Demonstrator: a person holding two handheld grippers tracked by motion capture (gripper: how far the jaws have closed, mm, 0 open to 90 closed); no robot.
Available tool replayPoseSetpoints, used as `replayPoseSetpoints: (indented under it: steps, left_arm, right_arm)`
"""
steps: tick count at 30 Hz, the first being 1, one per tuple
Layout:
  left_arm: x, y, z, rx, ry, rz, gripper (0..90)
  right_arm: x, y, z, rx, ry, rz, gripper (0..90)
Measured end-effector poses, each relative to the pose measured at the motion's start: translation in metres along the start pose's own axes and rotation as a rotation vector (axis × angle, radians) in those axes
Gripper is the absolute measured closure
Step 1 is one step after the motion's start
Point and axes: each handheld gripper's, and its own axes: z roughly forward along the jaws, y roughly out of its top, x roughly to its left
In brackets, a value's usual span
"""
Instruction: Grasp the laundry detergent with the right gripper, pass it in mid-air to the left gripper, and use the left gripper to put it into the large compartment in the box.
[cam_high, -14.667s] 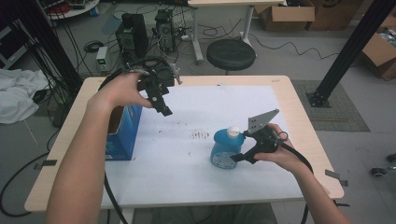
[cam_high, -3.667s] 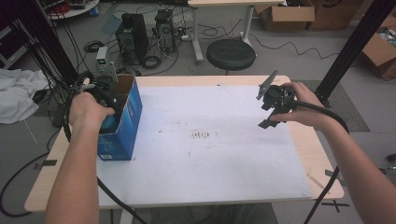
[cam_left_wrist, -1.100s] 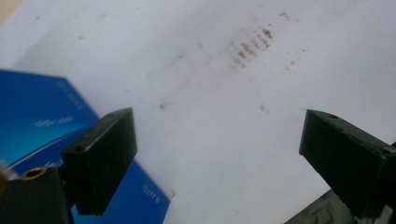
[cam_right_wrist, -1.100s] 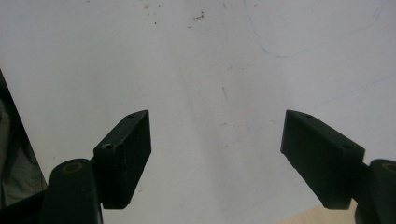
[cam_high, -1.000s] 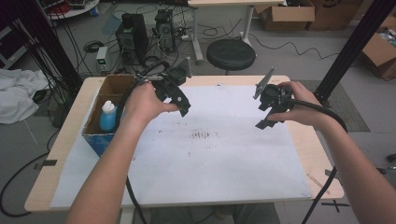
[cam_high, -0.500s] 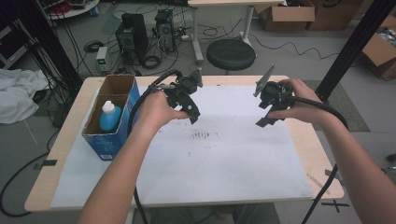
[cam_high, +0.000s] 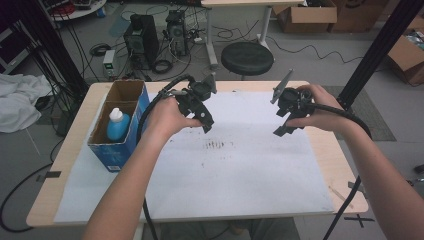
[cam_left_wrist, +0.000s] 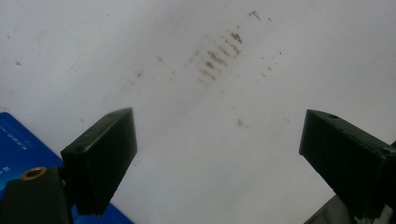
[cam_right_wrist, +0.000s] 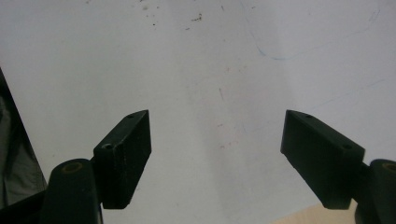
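Note:
A blue bottle with a white cap (cam_high: 118, 125) stands inside the blue cardboard box (cam_high: 131, 137) at the table's left side. My left gripper (cam_high: 206, 119) hangs over the white sheet to the right of the box, jaws wide apart and empty; the left gripper view has it (cam_left_wrist: 215, 158) above brown smudges (cam_left_wrist: 219, 58), with a blue corner of the box (cam_left_wrist: 18, 144) at the lower left. Near the back right of the sheet my right gripper (cam_high: 282, 122) is held open and empty, and it (cam_right_wrist: 217, 149) looks down on bare white paper.
The white sheet (cam_high: 240, 175) covers most of the wooden table (cam_high: 345, 165). Dark smudges (cam_high: 216, 145) mark its middle. A black stool (cam_high: 247, 57) stands behind the table, and computer cases and cables (cam_high: 150, 40) lie on the floor beyond.
My left gripper has moved right, away from the box and out over the sheet. The bottle stays in the box. The right gripper has kept still.

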Motion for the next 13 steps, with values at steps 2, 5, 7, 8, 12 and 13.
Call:
replayPoseSetpoints:
  steps: [2, 5, 7, 8, 12, 13]
  left_arm:
    - [-0.0003, 0.0, -0.0005, 0.001, 0.0, 0.003, 11.8]
    - [-0.0005, -0.0002, -0.0014, 0.0, 0.003, 0.001, 11.8]
    - [-0.0007, -0.0005, -0.0015, 0.001, 0.004, 0.0, 11.8]
    - [-0.0009, -0.0007, -0.0016, 0.001, 0.007, -0.001, 11.8]
    - [-0.0012, -0.0017, -0.0023, -0.002, 0.006, -0.001, 11.8]
    - [-0.0014, -0.0018, -0.0027, -0.003, 0.005, 0.0, 11.8]
  right_arm:
    - [0.0001, -0.0003, 0.0003, 0.001, 0.0, -0.001, 24.7]
    - [0.0005, -0.0012, -0.0003, 0.002, -0.001, 0.002, 24.7]
    - [0.0008, -0.0017, -0.0015, -0.001, -0.004, -0.001, 24.6]
    - [0.0014, -0.0018, -0.0019, 0.0, -0.004, 0.004, 24.6]
    - [0.0025, -0.0025, -0.0029, -0.003, -0.006, 0.002, 24.6]
    - [0.0026, -0.0027, -0.0027, -0.003, -0.006, 0.002, 24.6]
